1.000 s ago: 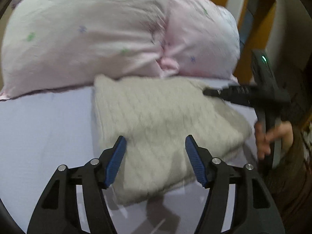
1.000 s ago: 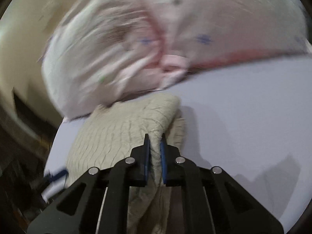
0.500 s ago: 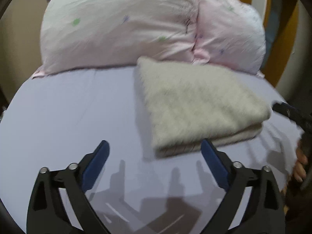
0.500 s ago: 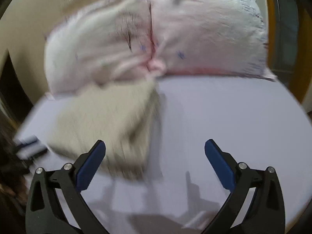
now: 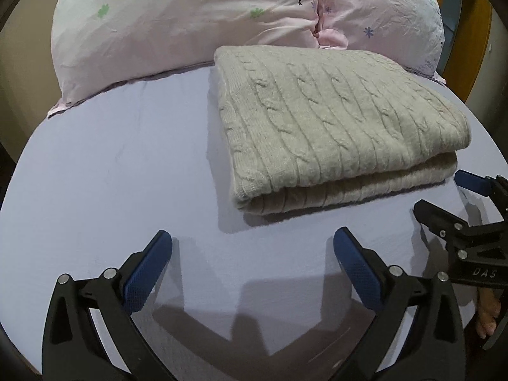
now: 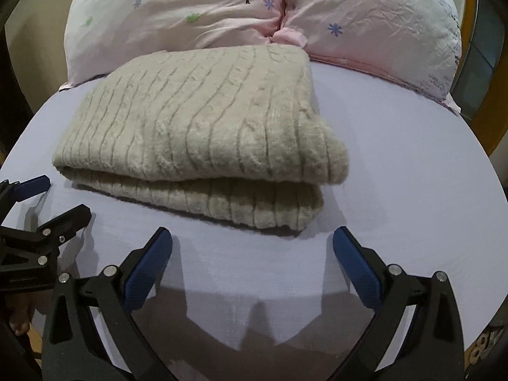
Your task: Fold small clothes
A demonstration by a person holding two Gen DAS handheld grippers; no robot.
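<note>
Now the folded sweater [image 5: 336,127] lay finished on the sheet [image 5: 111,174], so both the left gripper [image 5: 252,265] and right gripper [image 6: 252,265] hovered spread wide, empty.

Right tool [image 6: 252,246] off sweater [image 6: 197,133], open

The pillows [image 5: 222,16] run off the top edge in both views; the sweater [image 6: 197,127] hides their lower edge; the right gripper [image 5: 444,197] is cut by the left view's right edge; lettering at the right view's lower right corner is unreadable.
</note>
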